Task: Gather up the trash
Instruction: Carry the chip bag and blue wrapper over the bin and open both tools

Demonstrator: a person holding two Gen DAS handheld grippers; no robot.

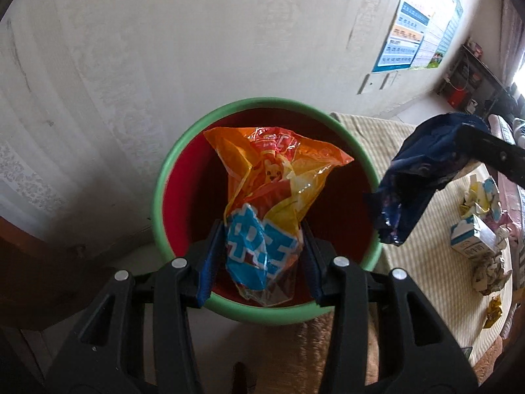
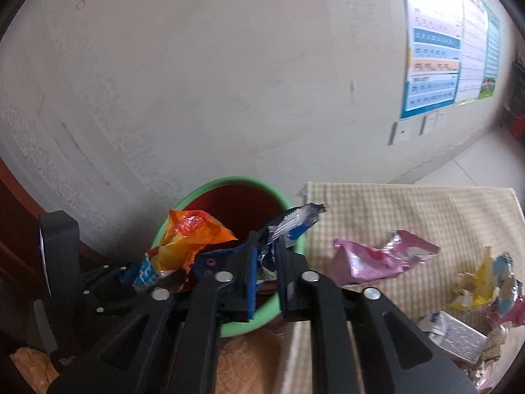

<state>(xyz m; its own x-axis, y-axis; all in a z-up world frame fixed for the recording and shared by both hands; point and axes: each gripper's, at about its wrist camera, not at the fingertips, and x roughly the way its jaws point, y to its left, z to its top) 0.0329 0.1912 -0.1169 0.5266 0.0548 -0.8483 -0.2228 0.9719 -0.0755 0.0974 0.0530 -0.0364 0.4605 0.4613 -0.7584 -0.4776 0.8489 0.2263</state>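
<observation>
Two grippers in view, both loaded.

Far left: left gripper [image 1: 262,229] clamped on an orange snack bag [image 1: 272,177], blue pads pressed against both sides of its lower part. Bag held directly over the mouth of the bin [image 1: 170,164], green at the rim, red inside, standing against the pale wall. Large white characters on a light blue panel at the bag's lower end, crumpled and not legible; a small cartoon figure printed higher up.

Centre: right gripper [image 2: 265,256] closed on a dark blue wrapper [image 1: 416,177], silver on its inner face. Wrapper pinched between the pads and hanging at the bin's right edge, just beside the orange bag, partly over the rim. Print on it too creased to read.

Right: checked cloth [image 2: 393,210] covering the surface beside the bin. On it, uncollected: a pink wrapper [image 2: 377,259], a yellow and blue wrapper [image 2: 475,285], a flattened white carton [image 1: 472,239] with blue print and a panel of fine text, blurred beyond reading.

Upper right: wall poster [image 1: 407,39] with blue and orange bands of characters, too small to make out; white switch plates [image 2: 416,126] below it.
</observation>
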